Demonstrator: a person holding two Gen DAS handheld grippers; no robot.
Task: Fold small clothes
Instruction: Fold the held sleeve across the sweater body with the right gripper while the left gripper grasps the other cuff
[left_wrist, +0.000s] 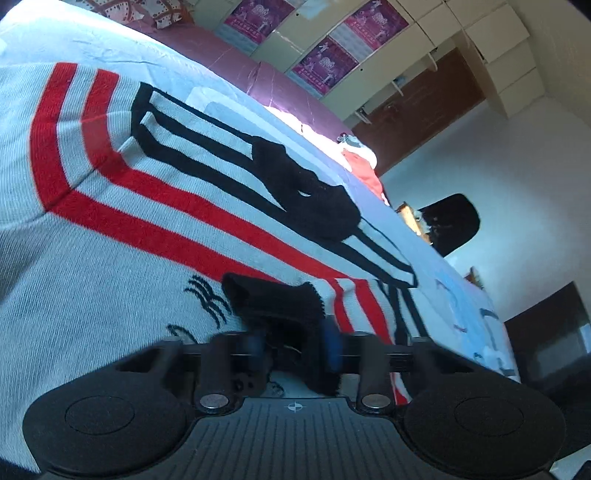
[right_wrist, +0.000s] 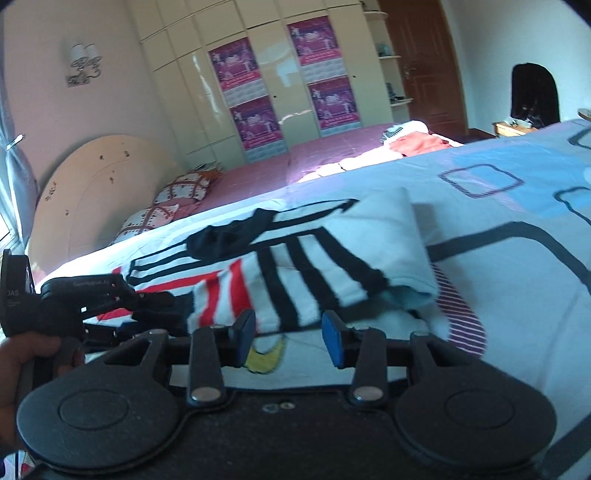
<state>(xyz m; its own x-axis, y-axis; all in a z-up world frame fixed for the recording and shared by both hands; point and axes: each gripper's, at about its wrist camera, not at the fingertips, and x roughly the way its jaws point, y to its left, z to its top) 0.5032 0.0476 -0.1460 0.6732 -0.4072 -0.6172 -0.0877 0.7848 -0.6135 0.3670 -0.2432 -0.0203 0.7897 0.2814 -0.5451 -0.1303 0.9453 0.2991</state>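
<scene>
On the bed (right_wrist: 517, 206), spread over a pale blue sheet printed with dark rounded squares, lies the one garment in play: a small knit sweater (left_wrist: 147, 236), white with red and black stripes and a black collar. At the left, the left gripper (left_wrist: 291, 343) sits low at the sweater's near edge with a black ribbed cuff or hem (left_wrist: 280, 299) standing up between its jaws; the jaws look drawn in on that band, though blur keeps me from being certain how firmly they bite. Toward the right, the right gripper (right_wrist: 288, 338) hovers just above a striped sleeve or side panel (right_wrist: 332, 273) that is already doubled over the body, its jaws parted and holding nothing. The knit should handle as light, soft and floppy: it will sag and drag rather than keep a line, and a loose weave can stretch or snag if tugged. I judge the ribbed bands, seams and fold corners the best places to pinch, since they are thicker and slip less than open fabric. By count: one sweater, two grippers, one hand (right_wrist: 26, 365) visible at the left of the right wrist view, two patterned pillows (right_wrist: 177, 192) by the headboard, one heap of orange and white clothes (right_wrist: 417, 142) far off, and four purple posters (right_wrist: 242, 66) on the wardrobe.
</scene>
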